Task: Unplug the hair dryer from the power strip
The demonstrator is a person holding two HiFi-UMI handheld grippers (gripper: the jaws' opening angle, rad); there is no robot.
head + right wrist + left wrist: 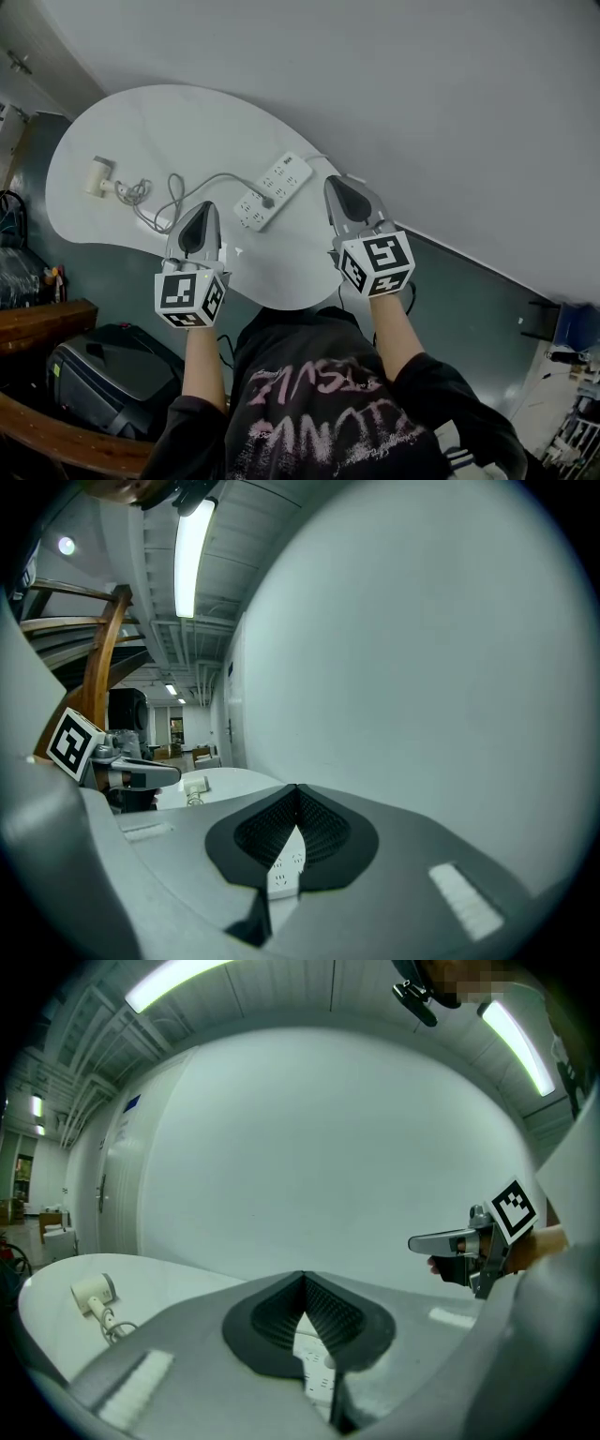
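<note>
Two claws flanked the power strip [274,190].
The left claw [200,210] and right claw [336,184], pressed together and empty, looked set to brace it and pull the plug [267,200].

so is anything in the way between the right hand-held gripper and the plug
Nothing visible. Only bare table and the strip itself lie between the right hand-held gripper and the plug. The cord runs off left toward the dryer, clear of that path.
</note>
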